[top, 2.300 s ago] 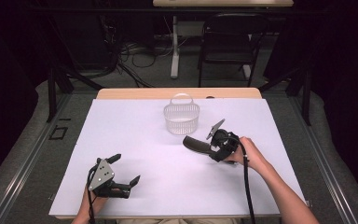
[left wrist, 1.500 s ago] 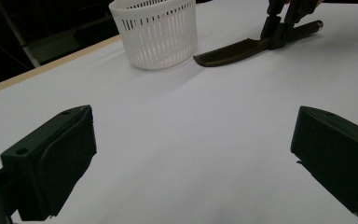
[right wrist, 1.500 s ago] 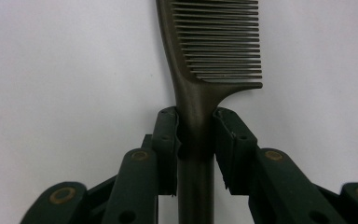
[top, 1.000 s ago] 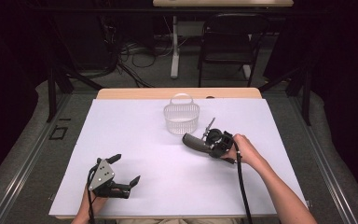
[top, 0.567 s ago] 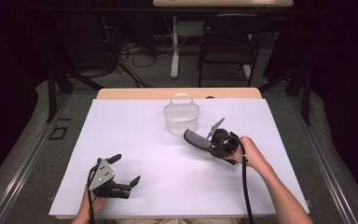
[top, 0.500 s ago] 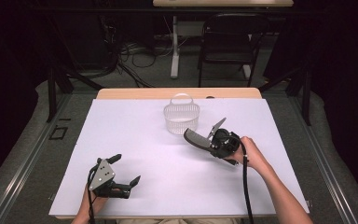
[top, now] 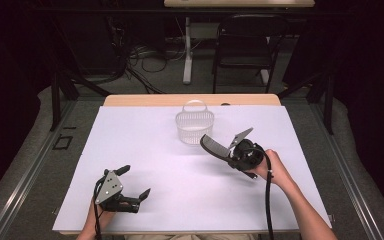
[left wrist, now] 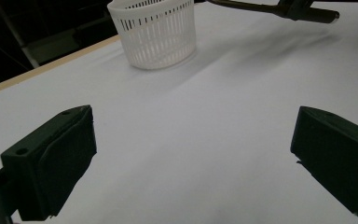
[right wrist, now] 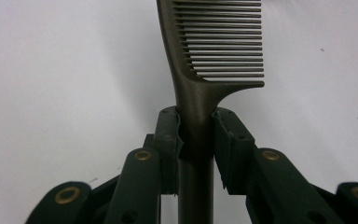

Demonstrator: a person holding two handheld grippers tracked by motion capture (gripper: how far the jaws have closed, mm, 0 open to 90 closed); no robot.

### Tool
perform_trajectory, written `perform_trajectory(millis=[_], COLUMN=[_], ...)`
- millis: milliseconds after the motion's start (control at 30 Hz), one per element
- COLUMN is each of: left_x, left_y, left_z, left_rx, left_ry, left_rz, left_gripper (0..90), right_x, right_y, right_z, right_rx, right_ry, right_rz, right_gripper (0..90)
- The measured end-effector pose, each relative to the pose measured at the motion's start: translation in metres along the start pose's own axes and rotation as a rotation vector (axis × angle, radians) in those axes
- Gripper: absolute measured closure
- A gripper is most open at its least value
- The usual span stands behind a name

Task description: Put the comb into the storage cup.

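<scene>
Since the earlier frames the right tool (top: 230,150) has drifted a little toward the right side of the bench and lifted slightly, carrying the dark brown plastic comb (top: 214,146) with it, while the left tool (top: 130,182) has stayed where it was. Nearest the person, at the lower left of the high view, the left tool rests low over the white paper-covered bench (top: 180,200), held by a hand at the bench's near edge; a grey three-cornered plate sits on top of it. Its two black jaws stand wide apart with only bare white surface between them, as the left gripper view confirms, so it has hold of nothing. Farther in and to the right, the person's right hand (top: 267,167) holds the right tool above the bench, with a black cable trailing back along the forearm. Its jaws are drawn in close and press on both sides of the comb's handle, as the right gripper view (right wrist: 196,140) shows plainly; the comb (right wrist: 214,51) points away from the tool, with its row of fine teeth to one side. In the high view the toothed end of the comb hangs in the air just in front of the small white slotted plastic basket (top: 195,125), near it but not touching. The basket stands upright toward the far middle of the bench, its thin looped handle raised. Beyond the far edge of the bench stands a dark folding chair (top: 245,45) on the floor.
</scene>
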State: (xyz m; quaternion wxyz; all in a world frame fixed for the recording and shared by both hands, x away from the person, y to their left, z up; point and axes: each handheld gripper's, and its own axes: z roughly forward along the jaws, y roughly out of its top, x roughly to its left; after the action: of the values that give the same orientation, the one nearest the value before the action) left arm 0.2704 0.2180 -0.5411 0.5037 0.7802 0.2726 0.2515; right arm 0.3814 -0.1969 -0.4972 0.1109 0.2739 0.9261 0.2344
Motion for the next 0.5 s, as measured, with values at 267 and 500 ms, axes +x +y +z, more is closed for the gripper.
perform_trajectory(millis=[267, 500], left_x=[0.0, 0.0], left_y=[0.0, 0.0], left_z=[0.0, 0.0], left_rx=[-0.002, 0.001], left_ry=[-0.001, 0.001], left_rz=[0.0, 0.001], left_gripper=[0.2, 0.3], right_x=[-0.001, -0.003], right_y=[-0.004, -0.008], right_z=[-0.009, -0.013], right_rx=[-0.061, -0.1], right_ry=[-0.001, 0.01], right_rz=[0.022, 0.045], right_gripper=[72.3, 72.3])
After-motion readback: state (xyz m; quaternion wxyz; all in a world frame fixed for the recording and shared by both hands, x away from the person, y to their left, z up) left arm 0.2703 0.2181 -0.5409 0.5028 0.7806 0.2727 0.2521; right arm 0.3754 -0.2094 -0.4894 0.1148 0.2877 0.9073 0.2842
